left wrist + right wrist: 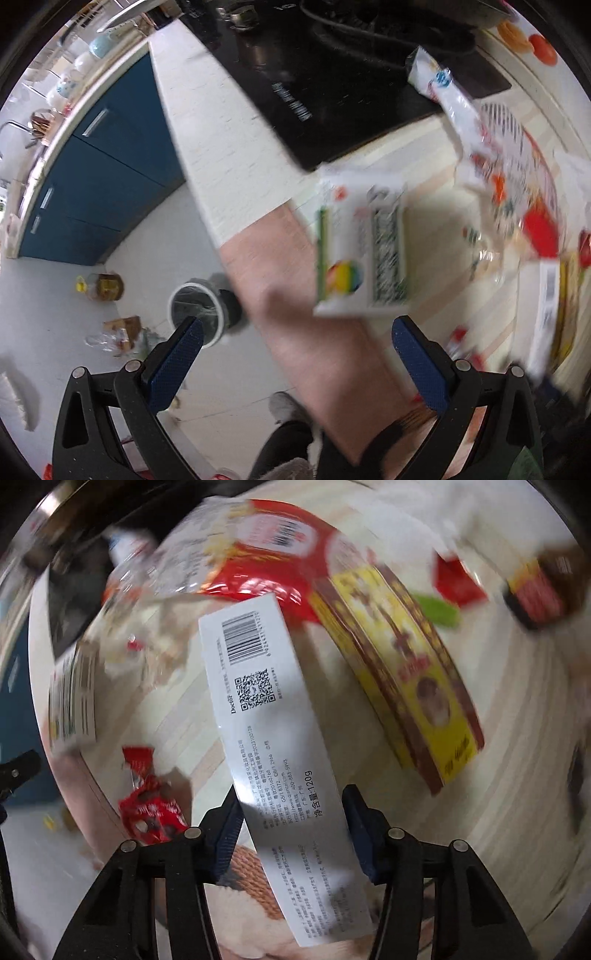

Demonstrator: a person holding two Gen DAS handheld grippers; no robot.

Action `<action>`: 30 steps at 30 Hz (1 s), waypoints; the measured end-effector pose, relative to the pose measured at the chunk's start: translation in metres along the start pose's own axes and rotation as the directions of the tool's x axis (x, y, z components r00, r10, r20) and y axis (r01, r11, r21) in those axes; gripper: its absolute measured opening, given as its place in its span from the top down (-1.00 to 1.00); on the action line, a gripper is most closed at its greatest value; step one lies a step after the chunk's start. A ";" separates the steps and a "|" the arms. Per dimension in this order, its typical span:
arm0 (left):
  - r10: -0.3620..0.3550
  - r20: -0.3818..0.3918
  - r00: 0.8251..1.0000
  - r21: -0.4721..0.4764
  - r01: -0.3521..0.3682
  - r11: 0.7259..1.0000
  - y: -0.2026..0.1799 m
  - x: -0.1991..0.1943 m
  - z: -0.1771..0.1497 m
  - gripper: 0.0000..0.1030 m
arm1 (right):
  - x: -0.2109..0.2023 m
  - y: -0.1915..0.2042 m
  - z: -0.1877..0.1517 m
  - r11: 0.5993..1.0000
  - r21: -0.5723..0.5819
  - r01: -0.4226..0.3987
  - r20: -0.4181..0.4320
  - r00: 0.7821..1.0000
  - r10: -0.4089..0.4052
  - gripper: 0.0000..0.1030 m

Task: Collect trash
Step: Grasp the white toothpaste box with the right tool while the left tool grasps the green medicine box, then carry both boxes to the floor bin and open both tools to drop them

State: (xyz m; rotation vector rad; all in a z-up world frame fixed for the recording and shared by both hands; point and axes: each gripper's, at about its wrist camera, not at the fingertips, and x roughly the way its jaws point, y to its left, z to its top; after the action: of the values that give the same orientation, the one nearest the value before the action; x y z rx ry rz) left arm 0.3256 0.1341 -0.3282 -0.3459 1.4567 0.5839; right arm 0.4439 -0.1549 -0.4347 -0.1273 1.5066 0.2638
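My right gripper (291, 812) is shut on a long white toothpaste box (266, 709) with a barcode and QR code, held above the light wooden counter (517, 775). The same box shows at the right in the left wrist view (546, 314). My left gripper (297, 336) is open and empty at the counter's edge, just below a white and green carton (354, 240). A clear plastic wrapper with red print (509, 177) and a white tube (443, 88) lie beyond it. A grey trash bin (195, 310) with a liner stands on the floor below.
A yellow and brown box (413, 686), a red snack bag (273, 554), a red candy wrapper (151, 805) and small red and green packets (458, 579) lie on the counter. A black cooktop (332, 85) sits at the back. Blue cabinets (99, 177) and floor litter (118, 332) are left.
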 end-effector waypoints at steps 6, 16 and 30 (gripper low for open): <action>-0.033 -0.058 0.998 0.035 0.035 0.999 -0.026 0.021 0.027 -0.99 | 0.009 0.002 0.006 1.000 0.013 0.006 -0.034 0.999 -0.006 -0.08; -0.032 -0.039 0.999 0.092 0.036 0.995 -0.024 0.027 0.021 -0.22 | 0.024 0.005 -0.022 0.996 -0.078 0.051 -0.036 0.998 -0.054 0.01; -0.092 0.166 0.982 0.123 0.072 0.990 0.008 -0.052 -0.036 -0.22 | -0.055 0.041 -0.096 0.999 -0.052 0.002 0.108 0.994 0.003 0.07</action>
State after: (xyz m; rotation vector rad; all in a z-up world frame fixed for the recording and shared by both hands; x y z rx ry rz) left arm 0.2907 0.1122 -0.2792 -0.2562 1.2986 0.4491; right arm 0.3386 -0.1442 -0.3829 -0.1519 1.3932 0.3060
